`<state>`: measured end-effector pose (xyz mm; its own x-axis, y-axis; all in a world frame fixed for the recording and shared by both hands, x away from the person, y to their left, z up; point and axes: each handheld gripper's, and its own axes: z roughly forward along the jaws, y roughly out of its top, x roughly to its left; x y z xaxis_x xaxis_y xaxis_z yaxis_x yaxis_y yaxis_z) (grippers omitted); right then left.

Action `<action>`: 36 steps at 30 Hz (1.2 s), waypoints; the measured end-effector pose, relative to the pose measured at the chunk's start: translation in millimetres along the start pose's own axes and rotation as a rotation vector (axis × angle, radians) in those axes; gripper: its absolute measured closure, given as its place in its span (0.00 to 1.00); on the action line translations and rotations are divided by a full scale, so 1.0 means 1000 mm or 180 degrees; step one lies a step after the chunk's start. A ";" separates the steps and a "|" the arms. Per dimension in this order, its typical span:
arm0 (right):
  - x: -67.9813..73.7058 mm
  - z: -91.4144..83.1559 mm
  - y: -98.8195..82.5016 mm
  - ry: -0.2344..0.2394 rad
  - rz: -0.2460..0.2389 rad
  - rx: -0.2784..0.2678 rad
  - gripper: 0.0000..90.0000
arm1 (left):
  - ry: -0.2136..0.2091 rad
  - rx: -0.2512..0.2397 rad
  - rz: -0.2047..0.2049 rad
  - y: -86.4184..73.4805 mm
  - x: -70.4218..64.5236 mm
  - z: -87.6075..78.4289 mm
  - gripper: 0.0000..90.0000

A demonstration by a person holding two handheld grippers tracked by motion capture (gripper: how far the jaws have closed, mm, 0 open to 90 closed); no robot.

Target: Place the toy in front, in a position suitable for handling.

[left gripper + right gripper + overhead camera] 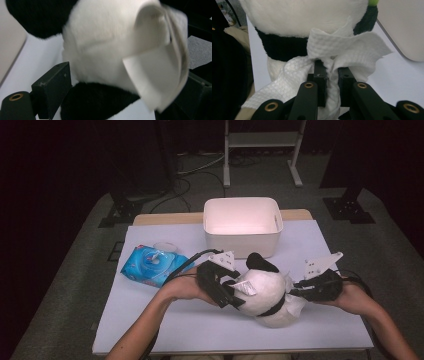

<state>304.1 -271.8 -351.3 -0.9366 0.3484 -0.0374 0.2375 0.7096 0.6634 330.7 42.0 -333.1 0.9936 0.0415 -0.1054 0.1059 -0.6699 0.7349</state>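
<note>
Right tongs (331, 72) on wipe (352, 47), seemingly against panda (307, 15).

Left claw (231, 292) wide, right claw (296, 287) clamped

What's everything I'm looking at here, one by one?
Panda plush toy: one, white and black, front middle of the table, between the grippers, with a white label.
Wet wipe: one, white, against the toy's right side.
Wet wipes pack: one, blue, left on the table.
Bin: one, white, far middle.
Table: one, white top.
Left gripper: black, jaws wide around the toy.
Right gripper: black, shut on the wet wipe.
Forearms: two, from the bottom.
</note>
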 end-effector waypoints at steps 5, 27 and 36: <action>0.000 -0.001 -0.005 0.0027 0.0076 -0.0030 0.89 | -0.0034 0.0038 0.0022 -0.001 -0.001 0.013 0.09; 0.010 0.026 0.007 0.0450 0.0096 -0.0538 0.89 | 0.0046 -0.0075 0.0231 0.016 0.001 -0.040 0.35; 0.002 0.004 0.011 0.0335 0.0102 -0.0638 0.89 | -0.0006 -0.0097 0.0245 0.013 0.000 -0.035 0.35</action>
<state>305.9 -260.9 -346.6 -0.9536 0.2956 0.0573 0.2214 0.5596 0.7986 333.4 59.8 -300.2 0.9987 -0.0106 -0.0491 0.0306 -0.6482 0.7609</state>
